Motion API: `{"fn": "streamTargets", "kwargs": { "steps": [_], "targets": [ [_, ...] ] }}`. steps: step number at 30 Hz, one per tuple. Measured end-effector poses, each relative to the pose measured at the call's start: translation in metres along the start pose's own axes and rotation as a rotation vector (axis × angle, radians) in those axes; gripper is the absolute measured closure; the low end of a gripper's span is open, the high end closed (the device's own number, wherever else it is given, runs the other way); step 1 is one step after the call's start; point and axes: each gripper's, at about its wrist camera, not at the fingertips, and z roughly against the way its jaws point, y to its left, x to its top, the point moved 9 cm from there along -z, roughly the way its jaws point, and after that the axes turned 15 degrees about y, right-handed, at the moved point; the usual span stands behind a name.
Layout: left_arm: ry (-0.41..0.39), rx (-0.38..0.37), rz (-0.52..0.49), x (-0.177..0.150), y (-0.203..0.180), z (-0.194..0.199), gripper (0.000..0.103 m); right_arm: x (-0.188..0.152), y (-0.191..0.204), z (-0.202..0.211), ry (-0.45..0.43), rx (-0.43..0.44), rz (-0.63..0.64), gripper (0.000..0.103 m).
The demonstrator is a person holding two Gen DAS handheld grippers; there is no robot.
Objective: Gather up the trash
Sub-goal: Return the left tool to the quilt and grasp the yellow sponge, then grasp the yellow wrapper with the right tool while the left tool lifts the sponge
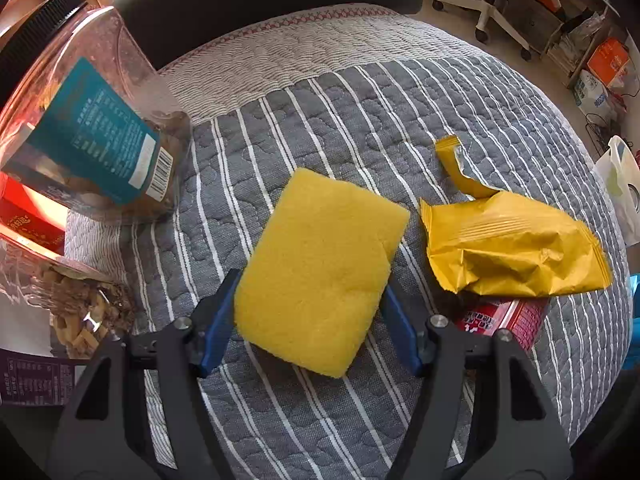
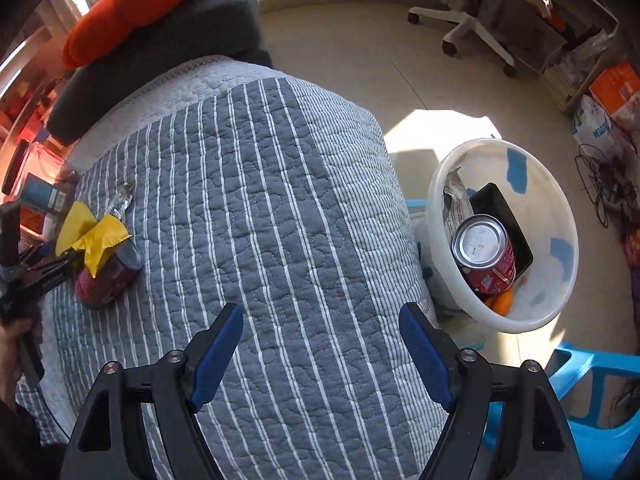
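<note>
My left fingers (image 1: 308, 316) clamp the sponge (image 1: 320, 268); the right fingers (image 2: 320, 356) are apart, empty. One can (image 2: 486, 256) is in the bin (image 2: 560, 204); the wrapper (image 1: 512, 244) is left

The red can (image 1: 502, 318) lies mostly hidden under the yellow wrapper (image 1: 512, 248), its print too small to read. Left of the wrapper, the clear jar (image 1: 80, 120) is cut off by the frame edge.
</note>
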Motion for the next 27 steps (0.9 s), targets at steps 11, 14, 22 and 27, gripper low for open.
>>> {"fn": "streamTargets", "kwargs": {
  "steps": [11,14,22,27],
  "targets": [
    [-0.002,-0.116,0.148,-0.057,0.011,0.056,0.037,0.013,0.070,0.004,-0.035,0.066,0.117,0.022],
    [-0.002,-0.112,0.162,-0.072,0.014,0.062,0.037,0.019,0.099,0.006,-0.053,0.095,0.160,0.022],
    [-0.009,-0.116,0.161,-0.080,0.013,0.066,0.037,0.033,0.161,-0.009,-0.053,0.164,0.227,0.022],
    [-0.003,-0.120,0.175,-0.087,0.020,0.065,0.037,0.042,0.184,-0.022,-0.038,0.204,0.236,0.022]
  ]
}}
